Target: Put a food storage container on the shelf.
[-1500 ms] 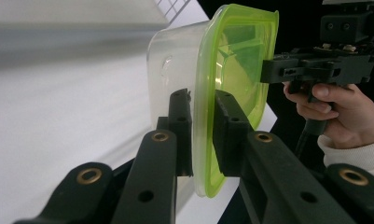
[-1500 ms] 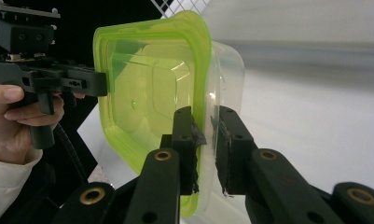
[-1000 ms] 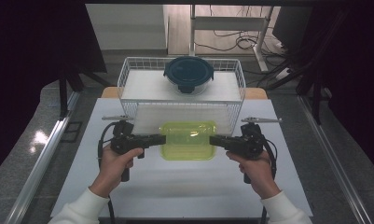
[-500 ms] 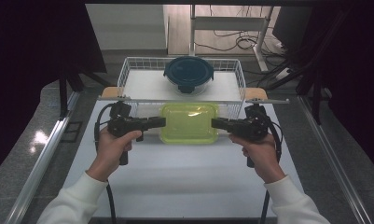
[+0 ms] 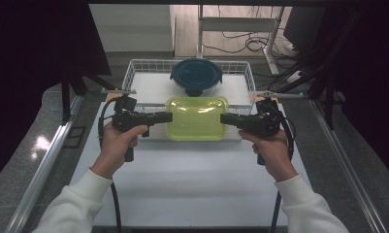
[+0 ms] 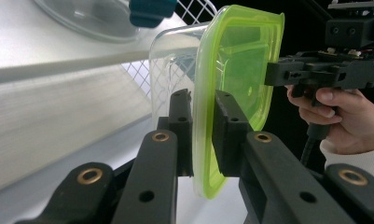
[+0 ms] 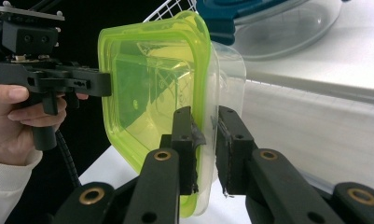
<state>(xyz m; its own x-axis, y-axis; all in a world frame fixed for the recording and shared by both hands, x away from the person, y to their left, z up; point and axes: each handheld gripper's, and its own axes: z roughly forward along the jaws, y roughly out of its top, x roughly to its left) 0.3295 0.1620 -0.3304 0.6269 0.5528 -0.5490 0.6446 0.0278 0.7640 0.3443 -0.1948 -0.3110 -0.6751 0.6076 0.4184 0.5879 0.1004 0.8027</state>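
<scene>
My left gripper (image 5: 169,117): black pistol-grip body, two black jaws with brass-coloured rivets, black ribbed cable at six o'clock. My right gripper (image 5: 223,118): same build, cable looped at three o'clock. Sleeves (image 5: 71,204): white, ribbed cuffs.

A wire basket and a lidded bowl at the far end of the counter.
The white wire basket (image 5: 134,73) sits on the white counter (image 5: 192,179); inside it, at its far side, rests a clear round bowl (image 5: 196,77) under a dark blue lid.

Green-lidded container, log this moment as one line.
container | left gripper and right gripper clamp lid rim | raised at basket edge
</scene>
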